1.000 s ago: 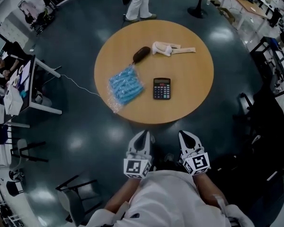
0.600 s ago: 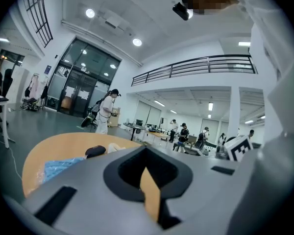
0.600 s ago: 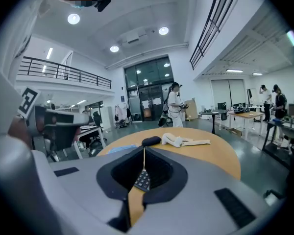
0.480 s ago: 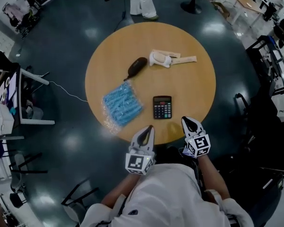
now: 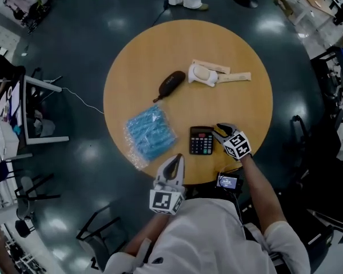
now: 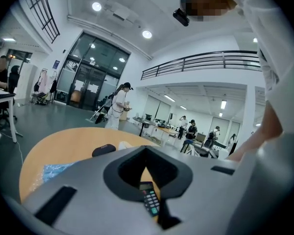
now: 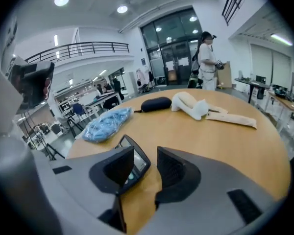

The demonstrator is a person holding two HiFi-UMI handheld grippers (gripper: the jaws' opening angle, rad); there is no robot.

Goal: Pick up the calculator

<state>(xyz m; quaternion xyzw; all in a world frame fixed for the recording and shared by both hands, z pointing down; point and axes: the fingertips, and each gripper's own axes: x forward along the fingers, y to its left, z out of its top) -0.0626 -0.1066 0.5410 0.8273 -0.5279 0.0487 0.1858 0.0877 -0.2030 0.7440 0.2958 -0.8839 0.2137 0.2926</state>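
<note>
While I lean over the near edge of the round wooden worktop [image 5: 240,107], everything is laid out in front of me, so let's sweep across from my left. First up, a clear plastic bag of blue pieces [image 5: 151,135], flat on the wood near the left rim. Past it, further from me, a black zipped case [image 5: 170,83] sits at a slant with its small strap pointing down towards the bag.

Now my left tool [image 5: 177,157]: it hangs at the near rim, just beside the bag's lower corner, and its own camera shows the two tips pressed together with nothing pinched between them. Through the opening behind those tips I can glimpse the keypad of the target.

And there it is, the black calculator [image 5: 201,141], flat on the worktop close to the near edge, display end away from me, keys up. It lies between my two tools, well clear of the bag and the case. Beyond it, across the middle of the worktop, a white padded thing with a long beige strip [image 5: 204,74] stretches off to the right.

Over to my right tool [image 5: 219,131]: it is right at the calculator's right edge, low over the wood. Its jaws are spread, and the calculator's corner shows in the gap, tucked partly behind one jaw. Whether either jaw is touching it, I cannot tell, but nothing is clamped.
</note>
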